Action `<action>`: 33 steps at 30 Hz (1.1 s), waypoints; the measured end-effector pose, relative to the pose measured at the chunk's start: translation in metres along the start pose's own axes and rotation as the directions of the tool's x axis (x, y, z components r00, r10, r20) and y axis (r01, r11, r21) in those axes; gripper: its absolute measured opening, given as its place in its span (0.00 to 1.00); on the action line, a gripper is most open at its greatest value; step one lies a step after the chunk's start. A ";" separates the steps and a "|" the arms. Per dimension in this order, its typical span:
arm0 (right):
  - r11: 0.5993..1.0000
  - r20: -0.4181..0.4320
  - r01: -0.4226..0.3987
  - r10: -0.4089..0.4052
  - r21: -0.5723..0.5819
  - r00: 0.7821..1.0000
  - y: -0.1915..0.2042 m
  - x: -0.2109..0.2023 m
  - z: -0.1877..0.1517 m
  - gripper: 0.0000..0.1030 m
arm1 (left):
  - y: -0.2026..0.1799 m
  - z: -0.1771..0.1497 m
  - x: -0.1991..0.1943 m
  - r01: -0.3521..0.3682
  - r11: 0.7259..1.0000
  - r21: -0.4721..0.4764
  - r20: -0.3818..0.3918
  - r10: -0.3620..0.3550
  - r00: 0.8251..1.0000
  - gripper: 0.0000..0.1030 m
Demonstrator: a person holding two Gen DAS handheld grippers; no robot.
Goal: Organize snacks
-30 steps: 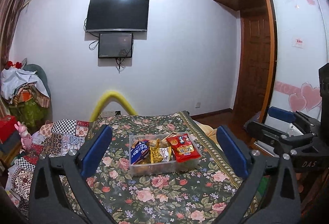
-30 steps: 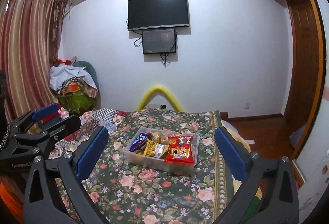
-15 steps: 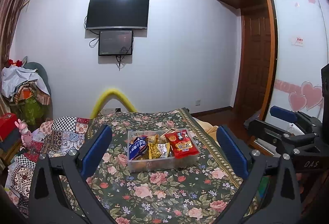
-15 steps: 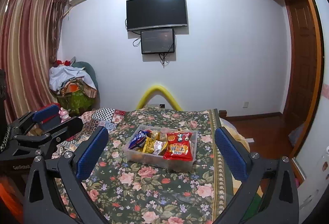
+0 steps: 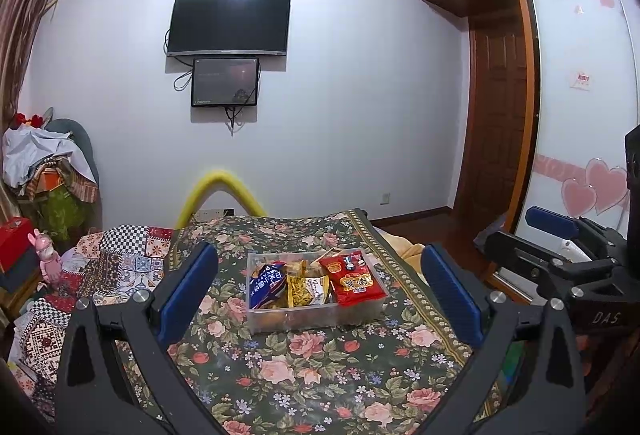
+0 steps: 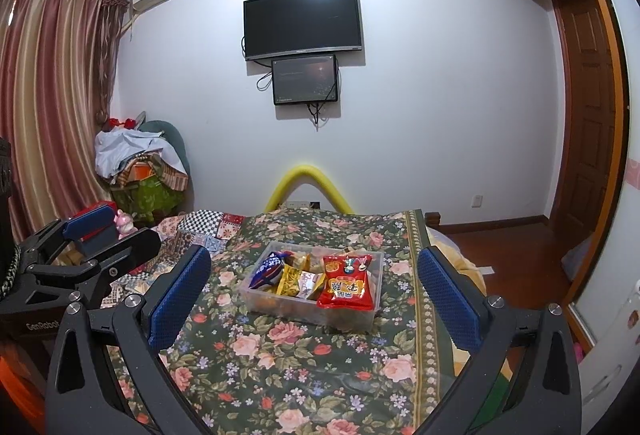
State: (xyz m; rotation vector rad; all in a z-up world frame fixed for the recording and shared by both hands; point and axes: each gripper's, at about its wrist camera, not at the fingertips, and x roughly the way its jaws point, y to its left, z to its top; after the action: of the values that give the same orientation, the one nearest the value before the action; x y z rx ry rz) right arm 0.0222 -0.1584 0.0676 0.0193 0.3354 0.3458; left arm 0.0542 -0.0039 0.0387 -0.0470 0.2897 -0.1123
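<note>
A clear plastic bin [image 5: 312, 317] [image 6: 308, 309] rests on the floral bedspread [image 5: 320, 367] [image 6: 280, 355]. Inside it lie a red snack bag [image 5: 354, 279] [image 6: 347, 282], a blue bag [image 5: 266, 283] [image 6: 267, 269] and yellow packets [image 5: 300, 289] [image 6: 293, 281]. My left gripper [image 5: 320, 299] is open and empty, held back from the bin. My right gripper [image 6: 316, 295] is also open and empty, equally short of the bin. Each gripper shows at the edge of the other's view: the right gripper [image 5: 560, 247] and the left gripper [image 6: 92, 239].
A yellow foam arch [image 5: 218, 195] [image 6: 308, 183] stands at the bed's far end. A patchwork quilt [image 5: 100, 267] and a pile of clothes [image 5: 48, 171] [image 6: 140, 163] lie to the left. A wardrobe [image 5: 580, 115] and a wooden door [image 6: 588, 123] are on the right.
Both grippers have pulled back and risen slightly, so the bin looks a little smaller and farther off. Their jaws stay wide open and the snacks have not moved.
</note>
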 end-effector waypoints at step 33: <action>1.000 -0.005 -0.003 0.003 0.005 1.000 -0.001 0.000 0.004 1.00 | 0.004 -0.002 0.000 0.021 0.999 -0.023 -0.007 -0.022 1.000 1.00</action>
State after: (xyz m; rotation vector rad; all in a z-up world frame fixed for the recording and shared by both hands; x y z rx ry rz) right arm 0.0239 -0.1591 0.0708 0.0240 0.3414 0.3478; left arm 0.0542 -0.0004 0.0369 -0.0727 0.2981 -0.1306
